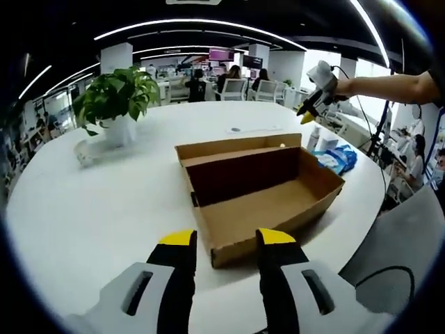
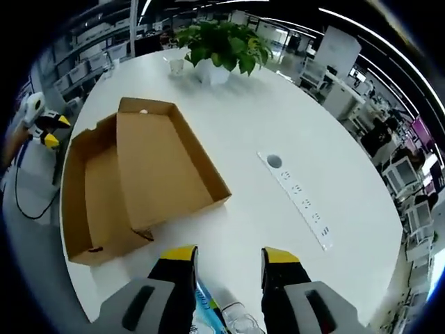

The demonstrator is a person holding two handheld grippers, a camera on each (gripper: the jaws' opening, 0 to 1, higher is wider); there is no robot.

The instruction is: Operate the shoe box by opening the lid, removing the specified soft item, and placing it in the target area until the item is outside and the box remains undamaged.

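Observation:
A brown cardboard shoe box (image 1: 268, 198) lies on the round white table (image 1: 104, 202) with its lid (image 1: 236, 148) folded back; the inside shows bare cardboard. My left gripper (image 1: 227, 238) is open at the box's near corner, with nothing held. A blue soft packet (image 1: 338, 158) lies on the table just right of the box. My right gripper (image 1: 311, 106) hangs in the air above that side. In the right gripper view the box (image 2: 97, 202) and lid (image 2: 163, 163) lie ahead, the right gripper (image 2: 231, 256) is open, and the blue packet (image 2: 207, 306) shows below its jaws.
A potted plant (image 1: 118, 104) stands at the table's far side, with a small cup (image 2: 176, 65) beside it. A white power strip (image 2: 299, 198) is set into the table. A clear bottle (image 2: 240, 321) sits by the packet. Office desks, chairs and people are beyond.

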